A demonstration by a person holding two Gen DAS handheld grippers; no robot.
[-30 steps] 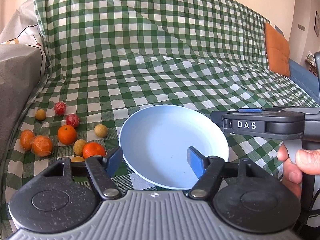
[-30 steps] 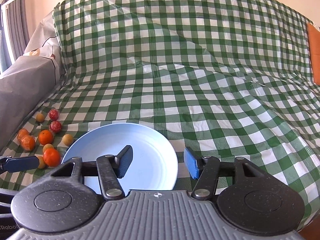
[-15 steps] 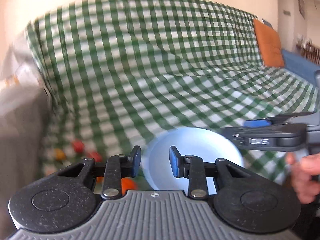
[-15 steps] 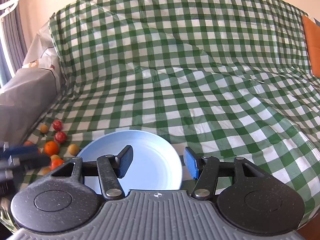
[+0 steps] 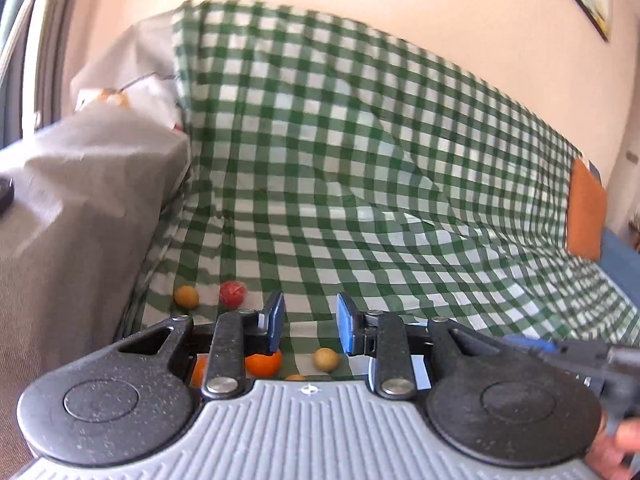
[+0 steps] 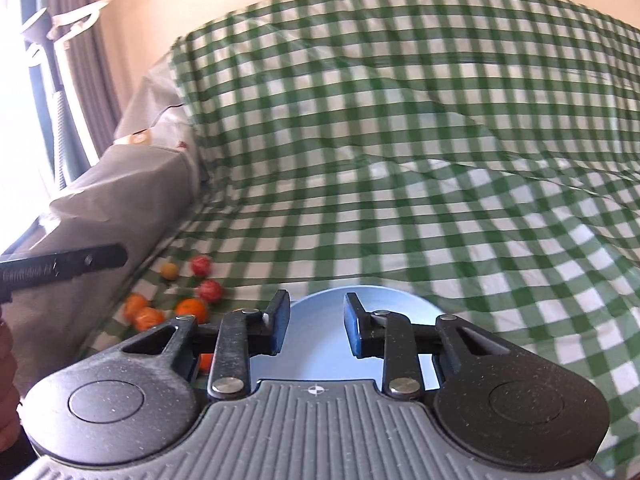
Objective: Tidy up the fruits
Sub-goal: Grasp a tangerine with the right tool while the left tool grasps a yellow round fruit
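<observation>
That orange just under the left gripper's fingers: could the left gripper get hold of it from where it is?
Probably yes. The orange lies uncovered on the checked cloth, with nothing between it and the left gripper; but its empty jaws are closing and look too narrow, so they must reopen.

Black speckled claw [image 5: 310, 328] arms with round pivot discs, silver screws, blue finger pads [image 5: 345, 328], ribbed grey housing with a tiny crosshair mark; same build on the other claw [image 6: 314, 327]

oranges [image 6: 192, 307]: 4 seen | red fruits [image 6: 201, 265]: 2 | tan fruits [image 5: 325, 359]: 2, third half hidden | plate [image 6: 320, 346]: 1 | grippers [image 6: 313, 326]: 2 | orange cushion [image 5: 586, 216]: 1
</observation>
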